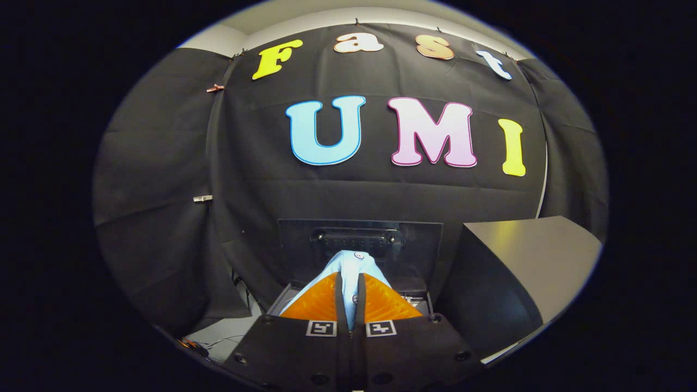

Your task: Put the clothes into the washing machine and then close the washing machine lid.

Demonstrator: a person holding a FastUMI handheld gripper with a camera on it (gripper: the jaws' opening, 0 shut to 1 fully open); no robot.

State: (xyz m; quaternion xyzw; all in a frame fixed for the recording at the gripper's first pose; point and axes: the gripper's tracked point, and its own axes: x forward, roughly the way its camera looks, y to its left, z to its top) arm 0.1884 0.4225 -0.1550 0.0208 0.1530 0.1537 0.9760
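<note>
My gripper point(349, 283) is shut on a light blue garment point(348, 264) with small buttons. The cloth is pinched between the two fingers and bunches up just past their tips. Beyond the fingers stands the washing machine's raised lid point(419, 242), a dark panel with a black handle point(356, 238) across its top. The machine's opening lies below the fingers and is mostly hidden by them; a bit of its rim point(416, 296) shows to the right.
A dark grey box-like block point(523, 261) stands to the right of the machine, close to the lid. Black cloth walls close off the back and left. Pale floor with thin cables point(218, 343) shows at the lower left.
</note>
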